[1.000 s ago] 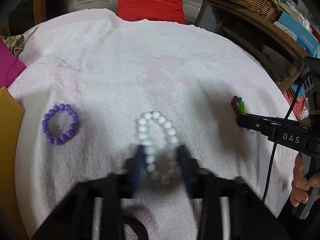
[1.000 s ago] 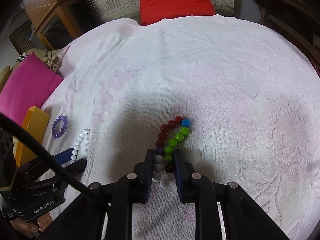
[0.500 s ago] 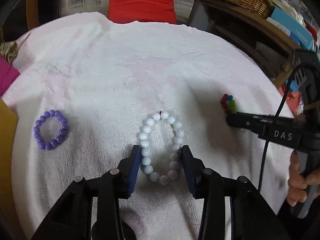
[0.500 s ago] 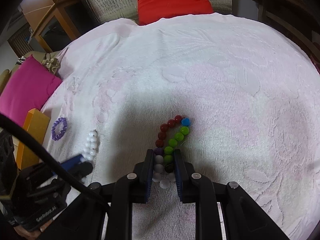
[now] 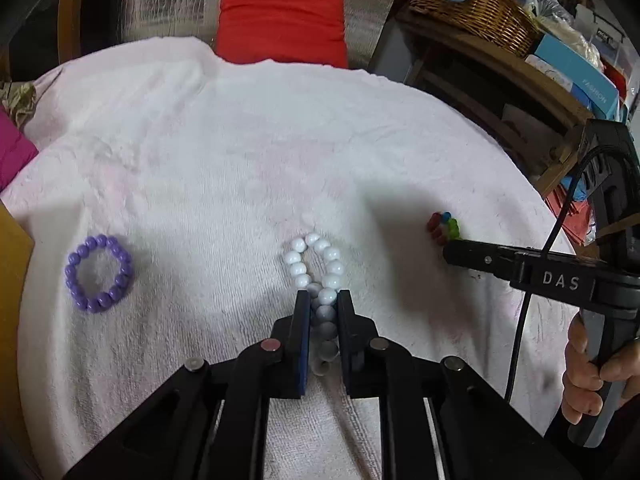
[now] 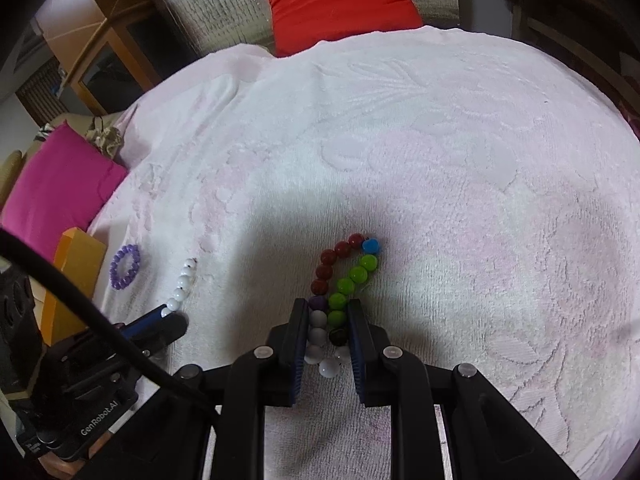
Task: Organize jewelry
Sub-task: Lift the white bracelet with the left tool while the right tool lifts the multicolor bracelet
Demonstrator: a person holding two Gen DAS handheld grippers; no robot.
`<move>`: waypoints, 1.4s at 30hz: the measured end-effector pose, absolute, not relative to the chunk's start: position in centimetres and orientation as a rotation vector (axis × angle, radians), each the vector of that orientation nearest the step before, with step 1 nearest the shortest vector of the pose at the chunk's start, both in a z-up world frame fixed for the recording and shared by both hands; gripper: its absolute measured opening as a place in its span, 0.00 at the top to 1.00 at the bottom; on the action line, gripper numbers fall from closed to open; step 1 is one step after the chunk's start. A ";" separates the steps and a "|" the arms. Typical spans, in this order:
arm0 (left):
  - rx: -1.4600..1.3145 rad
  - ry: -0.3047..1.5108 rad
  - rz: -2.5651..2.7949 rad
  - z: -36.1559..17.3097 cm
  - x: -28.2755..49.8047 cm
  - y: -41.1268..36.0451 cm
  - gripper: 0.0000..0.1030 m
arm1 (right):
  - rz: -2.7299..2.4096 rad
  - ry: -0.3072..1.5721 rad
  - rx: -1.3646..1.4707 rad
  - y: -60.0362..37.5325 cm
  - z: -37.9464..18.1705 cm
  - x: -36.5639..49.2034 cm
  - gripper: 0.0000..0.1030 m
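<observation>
**Both bracelets pinched, lying lengthwise ahead**

My left gripper (image 5: 323,312) was clenched on the white round-bead bracelet (image 5: 316,264), squeezed narrow at lower centre — long axis running up-frame. My right gripper (image 6: 329,320) clamped the multicoloured bead bracelet (image 6: 344,276) likewise.

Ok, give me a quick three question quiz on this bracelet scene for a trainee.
1. True or false: the purple bracelet is held by a gripper.
2. What does the left gripper pinch? A white bracelet, B red cushion, C basket.
3. Fill in: the right gripper is shut on the ___ bracelet.

Key: 1 false; 2 A; 3 multicoloured.
</observation>
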State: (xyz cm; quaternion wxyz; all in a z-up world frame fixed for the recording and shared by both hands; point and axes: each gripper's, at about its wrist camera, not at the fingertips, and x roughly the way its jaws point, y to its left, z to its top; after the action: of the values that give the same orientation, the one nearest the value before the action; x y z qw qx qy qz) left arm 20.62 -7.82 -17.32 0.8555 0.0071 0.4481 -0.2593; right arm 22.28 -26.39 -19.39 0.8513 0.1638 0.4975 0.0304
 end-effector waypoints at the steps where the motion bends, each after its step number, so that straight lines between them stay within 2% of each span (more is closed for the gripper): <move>1: 0.010 0.941 -0.542 -17.2 20.5 -7.6 0.87 | 0.072 1.032 0.347 -26.4 -19.1 22.2 0.79; 3: 0.001 0.927 -0.532 -16.7 20.3 -7.3 0.91 | 0.087 1.002 0.349 -26.3 -18.5 21.9 0.79; 11: -0.001 0.868 -0.428 -15.2 20.3 -4.8 0.91 | 0.158 0.935 0.368 -25.3 -16.9 21.5 0.83; 18: 0.022 0.934 -0.432 -16.3 20.7 -4.8 0.90 | 0.121 1.050 0.454 -26.4 -18.8 22.3 0.82; 19: 0.030 0.944 -0.437 -16.5 20.7 -4.9 0.89 | 0.119 1.062 0.471 -26.7 -19.0 22.2 0.80; 20: 0.037 0.954 -0.436 -16.7 20.6 -5.0 0.84 | 0.113 1.067 0.478 -27.0 -19.1 22.2 0.77; 21: 0.047 0.968 -0.431 -17.1 20.8 -5.1 0.74 | 0.100 1.068 0.472 -27.0 -19.2 22.2 0.70; 22: 0.055 0.977 -0.423 -17.4 21.0 -5.1 0.69 | 0.090 1.072 0.457 -26.9 -19.3 22.3 0.58; 23: 0.058 0.982 -0.417 -17.6 20.9 -5.1 0.65 | 0.089 1.074 0.444 -26.8 -19.3 22.3 0.52; 26: 0.058 1.001 -0.418 -18.2 21.0 -5.0 0.65 | 0.089 1.073 0.378 -25.8 -19.5 22.3 0.49; 27: 0.054 1.002 -0.419 -18.4 21.0 -5.0 0.65 | 0.077 1.080 0.320 -25.1 -19.7 22.4 0.51; 29: 0.044 1.010 -0.421 -18.6 21.3 -4.9 0.67 | 0.052 1.072 0.211 -23.8 -19.8 22.3 0.61; 31: 0.014 1.010 -0.428 -18.5 21.4 -4.5 0.83 | 0.037 1.054 0.117 -22.8 -19.9 22.2 0.81; 33: -0.003 0.989 -0.430 -18.0 21.3 -4.3 0.89 | 0.023 1.035 0.079 -22.4 -19.7 22.0 0.90; 42: 0.014 0.918 -0.465 -16.6 20.5 -4.9 0.91 | -0.029 0.949 0.228 -25.7 -17.8 21.6 0.90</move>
State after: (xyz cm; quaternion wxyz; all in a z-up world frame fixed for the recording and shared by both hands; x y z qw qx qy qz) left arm 20.52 -4.89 -16.63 0.8706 0.0065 0.4389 -0.2223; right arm 21.61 -25.69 -17.75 0.8831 0.1097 0.4560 -0.0137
